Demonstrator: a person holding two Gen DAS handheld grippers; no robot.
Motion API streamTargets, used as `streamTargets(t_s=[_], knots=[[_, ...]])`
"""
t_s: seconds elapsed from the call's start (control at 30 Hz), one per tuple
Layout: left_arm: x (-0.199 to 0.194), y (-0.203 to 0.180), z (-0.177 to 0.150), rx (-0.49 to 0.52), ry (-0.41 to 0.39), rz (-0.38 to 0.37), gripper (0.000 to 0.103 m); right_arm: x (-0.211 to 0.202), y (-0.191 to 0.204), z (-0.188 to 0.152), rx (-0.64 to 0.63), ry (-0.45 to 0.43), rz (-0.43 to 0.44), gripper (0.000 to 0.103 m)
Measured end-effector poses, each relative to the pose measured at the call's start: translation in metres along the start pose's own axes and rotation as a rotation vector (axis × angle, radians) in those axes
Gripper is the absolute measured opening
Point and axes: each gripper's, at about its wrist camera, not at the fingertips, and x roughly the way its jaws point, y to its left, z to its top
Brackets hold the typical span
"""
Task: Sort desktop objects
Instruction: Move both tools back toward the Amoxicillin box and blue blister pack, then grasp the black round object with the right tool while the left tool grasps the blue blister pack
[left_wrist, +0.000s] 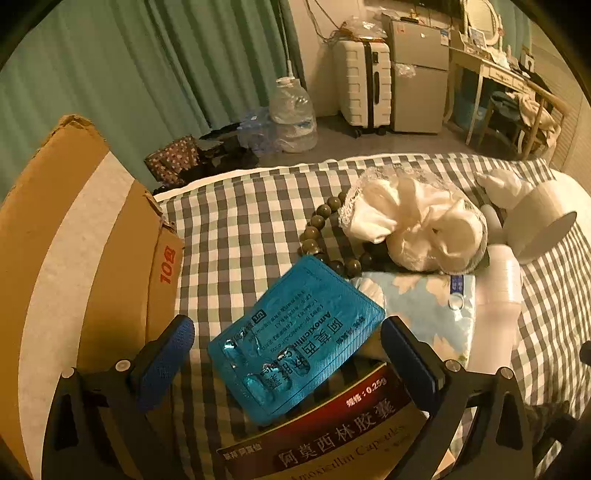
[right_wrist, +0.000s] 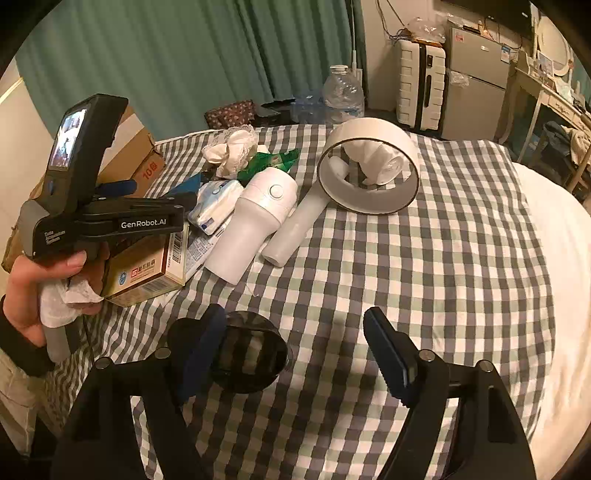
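The left tool (left_wrist: 288, 347) stands spread around the blister pack (left_wrist: 295, 339) on the box (left_wrist: 332, 435), near left; the right tool (right_wrist: 295, 354), spread, should center on the dark cup (right_wrist: 247, 354).

The left wrist camera sits low and close over the checked bedspread (left_wrist: 236, 229), tilted down past its own jaws at the blue blister pack (left_wrist: 295, 332) and the cardboard box (left_wrist: 92, 240). The right wrist camera stands a little further back, looking down the bed. Both share the white lace cloth (right_wrist: 232, 151), the white ring fan (right_wrist: 369, 166), and the curtain (right_wrist: 177, 55) and suitcase (right_wrist: 421, 85) beyond.
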Motion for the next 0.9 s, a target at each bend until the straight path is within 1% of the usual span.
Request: streamTargets(t_s=[0.17, 0.33, 0.37, 0.4, 0.43, 0.47, 0.5, 0.53, 0.57, 0.6, 0.63, 0.67, 0.7, 0.77, 0.83, 0.87, 0.9], knots=[[0.006, 0.002, 0.0, -0.003, 0.021, 0.005, 0.103, -0.007, 0.005, -0.003, -0.017, 0.013, 0.003, 0.075], [0.015, 0.009, 0.008, -0.036, 0.012, -0.024, 0.103, -0.001, 0.006, -0.006, -0.002, 0.056, -0.001, 0.075], [0.017, 0.01, 0.009, -0.036, 0.013, -0.034, 0.103, -0.001, 0.008, -0.006, -0.008, 0.06, -0.004, 0.074], [0.018, 0.012, 0.009, -0.037, 0.02, -0.048, 0.102, 0.0, 0.01, -0.007, -0.017, 0.065, -0.006, 0.07], [0.019, 0.013, 0.01, -0.039, 0.025, -0.066, 0.097, 0.0, 0.011, -0.007, -0.021, 0.068, -0.006, 0.067], [0.019, 0.016, 0.011, -0.049, 0.036, -0.1, 0.089, 0.001, 0.012, -0.007, -0.021, 0.074, -0.004, 0.062], [0.02, 0.022, 0.01, -0.083, 0.058, -0.151, 0.085, 0.002, 0.011, -0.007, -0.017, 0.08, -0.001, 0.055], [0.021, 0.025, 0.01, -0.105, 0.071, -0.183, 0.077, 0.004, 0.011, -0.007, -0.013, 0.087, 0.0, 0.051], [0.019, 0.025, 0.01, -0.105, 0.074, -0.195, 0.062, 0.007, 0.01, -0.008, -0.012, 0.097, -0.005, 0.048], [0.015, 0.021, 0.01, -0.068, 0.071, -0.189, 0.051, 0.009, 0.009, -0.008, -0.01, 0.102, -0.003, 0.048], [0.013, 0.016, 0.011, -0.035, 0.068, -0.182, 0.033, 0.009, 0.008, -0.008, -0.002, 0.102, 0.008, 0.048], [0.01, 0.01, 0.01, -0.002, 0.066, -0.168, 0.022, 0.011, 0.007, -0.007, 0.007, 0.107, 0.016, 0.048], [0.009, 0.004, 0.009, 0.027, 0.068, -0.153, 0.017, 0.012, 0.007, -0.006, 0.008, 0.112, 0.018, 0.047], [0.008, -0.004, 0.009, 0.054, 0.063, -0.134, 0.016, 0.014, 0.009, -0.005, 0.004, 0.117, 0.016, 0.048], [0.008, -0.006, 0.007, 0.085, 0.059, -0.117, 0.017, 0.015, 0.01, -0.003, 0.003, 0.119, 0.014, 0.048], [0.01, -0.008, 0.007, 0.093, 0.059, -0.109, 0.024, 0.015, 0.01, -0.003, 0.005, 0.118, 0.012, 0.049], [0.013, -0.006, 0.008, 0.102, 0.057, -0.066, 0.038, 0.016, 0.011, -0.003, 0.006, 0.12, 0.013, 0.051]])
